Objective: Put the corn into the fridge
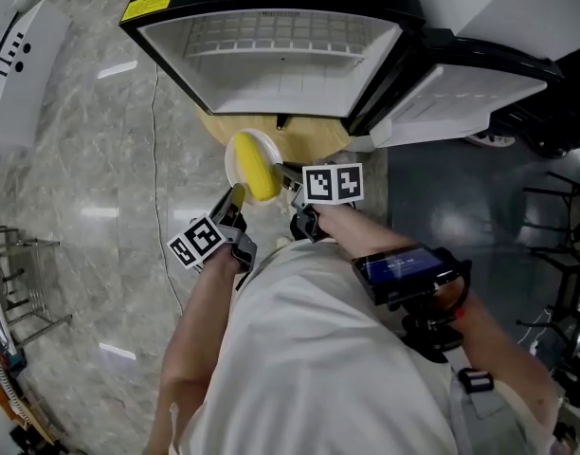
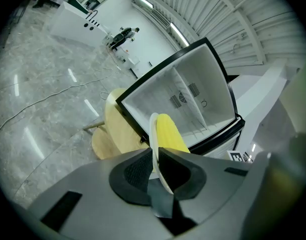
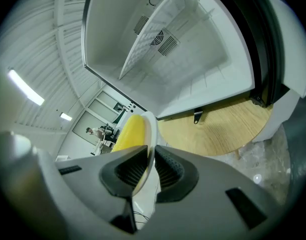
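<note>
Transport step: left tool [image 2: 155, 165] and right tool [image 3: 149, 168] each clamp the plate [image 1: 231, 159] rim, corn [image 1: 258, 171] aboard. Next: carry it level into the open fridge [image 1: 271, 64].

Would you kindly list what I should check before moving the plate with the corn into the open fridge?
1. Left gripper shut on the plate rim: ok.
2. Right gripper shut on the same rim: ok.
3. Corn resting on the plate: ok.
4. Fridge door open: ok.
5. Wire shelf free of items: ok.
6. Plate held level: cannot tell.
</note>
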Action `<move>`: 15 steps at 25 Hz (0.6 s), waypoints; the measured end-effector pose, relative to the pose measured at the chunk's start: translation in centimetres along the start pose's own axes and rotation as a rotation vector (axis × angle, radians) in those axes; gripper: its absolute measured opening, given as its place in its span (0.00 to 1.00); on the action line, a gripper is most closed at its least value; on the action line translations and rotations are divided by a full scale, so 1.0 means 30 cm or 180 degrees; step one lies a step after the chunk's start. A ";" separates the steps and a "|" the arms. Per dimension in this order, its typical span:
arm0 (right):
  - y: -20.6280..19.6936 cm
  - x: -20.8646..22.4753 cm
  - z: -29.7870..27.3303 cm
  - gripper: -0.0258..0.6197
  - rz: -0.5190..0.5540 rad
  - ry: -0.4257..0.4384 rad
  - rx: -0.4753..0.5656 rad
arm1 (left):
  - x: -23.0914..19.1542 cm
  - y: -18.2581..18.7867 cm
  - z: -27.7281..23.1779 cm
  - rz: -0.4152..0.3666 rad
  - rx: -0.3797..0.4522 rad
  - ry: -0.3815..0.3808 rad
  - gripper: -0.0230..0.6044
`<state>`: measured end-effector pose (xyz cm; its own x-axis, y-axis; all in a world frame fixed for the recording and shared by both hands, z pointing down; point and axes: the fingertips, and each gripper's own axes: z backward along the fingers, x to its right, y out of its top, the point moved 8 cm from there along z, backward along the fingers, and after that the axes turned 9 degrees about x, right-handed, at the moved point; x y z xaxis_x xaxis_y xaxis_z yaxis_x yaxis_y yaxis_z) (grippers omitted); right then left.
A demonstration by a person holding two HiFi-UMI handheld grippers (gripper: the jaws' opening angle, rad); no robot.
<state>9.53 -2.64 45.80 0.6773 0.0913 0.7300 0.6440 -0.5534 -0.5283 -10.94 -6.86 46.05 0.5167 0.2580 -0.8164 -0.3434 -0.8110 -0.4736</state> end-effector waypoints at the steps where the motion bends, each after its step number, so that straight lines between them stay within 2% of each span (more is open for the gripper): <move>1: 0.012 0.011 -0.009 0.12 0.0000 0.0001 -0.0010 | -0.001 0.003 -0.017 0.0002 -0.0002 0.0002 0.11; 15: 0.074 0.084 -0.133 0.12 0.0057 0.0104 -0.0267 | -0.061 0.024 -0.112 0.0095 0.0066 0.0168 0.11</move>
<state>11.26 -6.94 48.20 0.6757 0.0546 0.7352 0.5989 -0.6221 -0.5043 -9.49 -9.69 48.31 0.5465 0.2054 -0.8119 -0.3752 -0.8067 -0.4566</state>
